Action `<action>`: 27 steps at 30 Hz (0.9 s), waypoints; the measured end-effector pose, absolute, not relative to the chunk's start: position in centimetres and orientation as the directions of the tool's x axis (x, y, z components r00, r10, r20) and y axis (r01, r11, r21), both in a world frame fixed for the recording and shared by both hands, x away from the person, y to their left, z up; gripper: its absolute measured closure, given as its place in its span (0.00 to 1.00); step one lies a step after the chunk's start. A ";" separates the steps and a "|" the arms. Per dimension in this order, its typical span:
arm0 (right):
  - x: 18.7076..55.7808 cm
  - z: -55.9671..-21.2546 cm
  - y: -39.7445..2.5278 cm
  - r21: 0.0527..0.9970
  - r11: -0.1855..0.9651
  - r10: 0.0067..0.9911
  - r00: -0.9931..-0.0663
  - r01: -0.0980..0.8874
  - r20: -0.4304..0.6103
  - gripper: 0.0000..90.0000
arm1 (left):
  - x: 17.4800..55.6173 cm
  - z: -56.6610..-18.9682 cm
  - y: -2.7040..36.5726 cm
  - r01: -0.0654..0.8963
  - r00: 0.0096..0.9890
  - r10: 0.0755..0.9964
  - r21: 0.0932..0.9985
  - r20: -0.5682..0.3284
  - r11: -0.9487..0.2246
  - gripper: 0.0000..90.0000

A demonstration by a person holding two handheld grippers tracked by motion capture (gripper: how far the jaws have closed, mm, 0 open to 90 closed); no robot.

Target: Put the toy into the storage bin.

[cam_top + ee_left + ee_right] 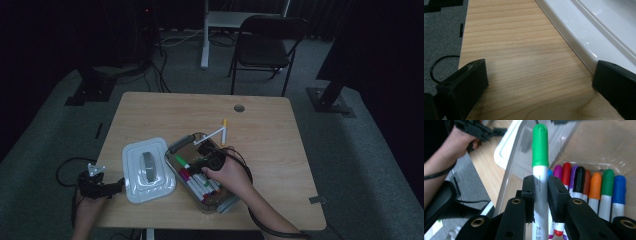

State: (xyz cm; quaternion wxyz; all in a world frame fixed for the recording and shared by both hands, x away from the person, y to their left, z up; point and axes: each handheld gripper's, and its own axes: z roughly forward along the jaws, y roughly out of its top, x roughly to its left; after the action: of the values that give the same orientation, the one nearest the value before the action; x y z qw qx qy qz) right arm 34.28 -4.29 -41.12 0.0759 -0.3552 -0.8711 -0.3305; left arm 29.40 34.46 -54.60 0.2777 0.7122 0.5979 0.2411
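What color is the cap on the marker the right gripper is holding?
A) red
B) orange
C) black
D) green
D: in the right gripper view, the right gripper is shut on a marker with a green cap, held above the other markers in the box.

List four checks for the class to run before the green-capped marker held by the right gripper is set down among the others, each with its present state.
1. right gripper clamps the green-capped marker: ok.
2. Clear box open, white lid lying beside it: ok.
3. left gripper open, holding nothing, out of the way: ok.
4. Free slot among the markers in the box: cannot tell.
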 end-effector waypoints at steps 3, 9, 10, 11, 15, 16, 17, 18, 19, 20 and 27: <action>34.4 -41.8 -3.8 0.497 0.546 0.573 -0.733 0.675 0.365 0.85 | 29.4 -54.6 34.4 0.717 0.168 0.986 0.685 0.011 -0.129 0.01; 34.4 -42.7 -2.7 0.462 0.577 0.573 -0.737 0.673 0.358 0.85 | 29.4 -54.6 34.4 0.716 0.168 0.986 0.686 0.011 -0.130 0.01; 34.4 -42.9 -2.5 0.458 0.582 0.571 -0.738 0.672 0.358 0.85 | 29.4 -54.6 34.4 0.716 0.168 0.986 0.686 0.011 -0.130 0.01; 34.4 -43.1 -2.3 0.448 0.590 0.572 -0.740 0.671 0.355 0.85 | 29.4 -54.6 34.4 0.716 0.168 0.986 0.686 0.011 -0.130 0.01; 34.4 -43.9 -1.7 0.419 0.606 0.573 -0.737 0.676 0.359 0.85 | 29.4 -54.6 34.4 0.716 0.168 0.986 0.686 0.011 -0.130 0.01; 34.5 -44.1 -1.7 0.409 0.611 0.574 -0.735 0.678 0.361 0.85 | 29.4 -54.6 34.4 0.716 0.168 0.986 0.686 0.011 -0.130 0.01; 34.5 -44.3 -1.6 0.400 0.615 0.574 -0.734 0.679 0.363 0.85 | 29.4 -54.6 34.4 0.716 0.168 0.986 0.686 0.011 -0.130 0.01; 34.6 -44.6 -1.5 0.392 0.621 0.574 -0.734 0.679 0.362 0.85 | 29.4 -54.6 34.4 0.716 0.168 0.986 0.686 0.011 -0.130 0.01; 34.6 -44.8 -1.4 0.380 0.627 0.576 -0.734 0.680 0.360 0.85 | 29.4 -54.6 34.4 0.716 0.168 0.986 0.686 0.011 -0.130 0.01; 34.7 -45.0 -1.4 0.373 0.631 0.576 -0.733 0.680 0.362 0.85 | 29.4 -54.6 34.4 0.716 0.168 0.986 0.686 0.011 -0.130 0.01; 34.8 -46.1 -0.7 0.314 0.658 0.584 -0.727 0.684 0.360 0.85 | 29.4 -54.6 34.4 0.717 0.168 0.986 0.684 0.011 -0.130 0.01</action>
State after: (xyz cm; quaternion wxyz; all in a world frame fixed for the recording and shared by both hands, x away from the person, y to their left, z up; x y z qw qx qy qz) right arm 34.78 -0.69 -46.13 0.1144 -0.3510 -0.9034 -0.2182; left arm 29.39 34.45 -54.61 0.2782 0.7119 0.5981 0.2412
